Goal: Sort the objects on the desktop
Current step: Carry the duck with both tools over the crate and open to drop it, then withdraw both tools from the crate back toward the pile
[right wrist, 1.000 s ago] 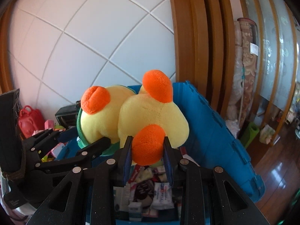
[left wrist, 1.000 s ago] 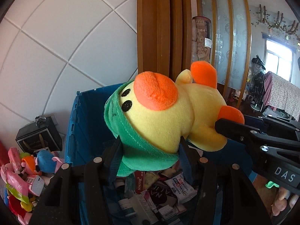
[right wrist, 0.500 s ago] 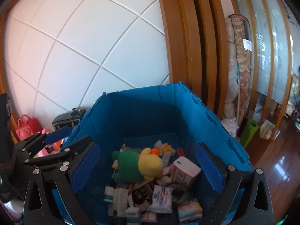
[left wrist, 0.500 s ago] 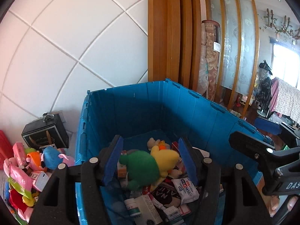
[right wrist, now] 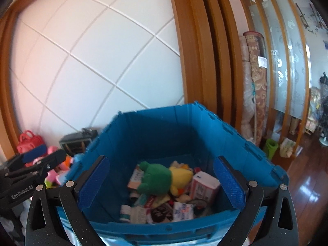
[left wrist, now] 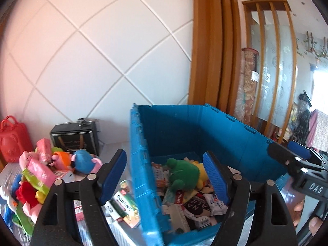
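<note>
Inside the blue crate [right wrist: 205, 127], atop a heap of small boxes and packets: the yellow plush duck in its green hood [right wrist: 164, 179], lying on its side. Right gripper [right wrist: 162, 184] spread wide and empty above the near rim. Left gripper [left wrist: 164, 176] opening, nothing between its pads, straddling the crate's left wall. On the table [left wrist: 114, 145] beside it, more soft toys [left wrist: 61, 162].

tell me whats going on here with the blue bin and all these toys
A person is sorting desk clutter with a claw in each hand. The plush duck lies inside the blue crate on boxes and packets. The right claw is open and empty; the left claw is opening, empty too. More toys wait beside the crate.
</note>
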Demonstrator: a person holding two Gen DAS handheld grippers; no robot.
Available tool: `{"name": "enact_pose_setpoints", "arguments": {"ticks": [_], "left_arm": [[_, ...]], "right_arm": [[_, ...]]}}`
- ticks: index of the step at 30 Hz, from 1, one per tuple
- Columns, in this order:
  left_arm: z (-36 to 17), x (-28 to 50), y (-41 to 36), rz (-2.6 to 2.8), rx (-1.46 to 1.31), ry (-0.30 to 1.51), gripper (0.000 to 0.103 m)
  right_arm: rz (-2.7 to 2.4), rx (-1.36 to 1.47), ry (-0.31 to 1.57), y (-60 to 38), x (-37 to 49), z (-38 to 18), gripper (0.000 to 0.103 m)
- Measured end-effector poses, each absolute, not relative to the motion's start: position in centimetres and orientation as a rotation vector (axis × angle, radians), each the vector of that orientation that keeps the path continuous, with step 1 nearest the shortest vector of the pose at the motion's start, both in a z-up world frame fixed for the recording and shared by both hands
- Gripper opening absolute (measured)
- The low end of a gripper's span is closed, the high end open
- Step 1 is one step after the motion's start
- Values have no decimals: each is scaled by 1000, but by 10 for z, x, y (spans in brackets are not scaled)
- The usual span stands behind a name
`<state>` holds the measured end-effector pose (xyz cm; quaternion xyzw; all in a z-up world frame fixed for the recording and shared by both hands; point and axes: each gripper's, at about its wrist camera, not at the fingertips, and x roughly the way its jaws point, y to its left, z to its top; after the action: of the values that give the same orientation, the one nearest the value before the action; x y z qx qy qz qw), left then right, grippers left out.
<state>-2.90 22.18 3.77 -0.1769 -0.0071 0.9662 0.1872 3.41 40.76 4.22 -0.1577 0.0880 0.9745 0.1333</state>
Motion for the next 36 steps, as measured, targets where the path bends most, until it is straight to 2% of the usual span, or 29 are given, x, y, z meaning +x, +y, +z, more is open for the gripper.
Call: {"name": "enact_pose_setpoints", "arguments": {"ticks": [7, 11, 16, 21, 25, 32, 36], "left_arm": [[29, -6, 154, 2911, -461, -65, 77], [19, 4, 107, 3025, -505, -74, 77], [4, 15, 35, 3144, -557, -152, 77], [-10, 18, -47, 3186, -616, -220, 77], [-25, 12, -112, 3224, -682, -189, 77], [-77, -15, -233, 3188, -930, -220, 77], [-110, -37, -277, 3144, -1071, -210, 77]], "right_arm": [[3046, -116, 350, 365, 49, 42, 103], [3140, 44, 233, 320, 43, 41, 103], [3303, -54, 231, 259, 17, 40, 103], [3407, -221, 103, 185, -12, 28, 103], [3449, -371, 199, 134, -35, 10, 103], [3324, -629, 256, 57, -83, -39, 103], [3183, -797, 274, 38, -110, -73, 103]]}}
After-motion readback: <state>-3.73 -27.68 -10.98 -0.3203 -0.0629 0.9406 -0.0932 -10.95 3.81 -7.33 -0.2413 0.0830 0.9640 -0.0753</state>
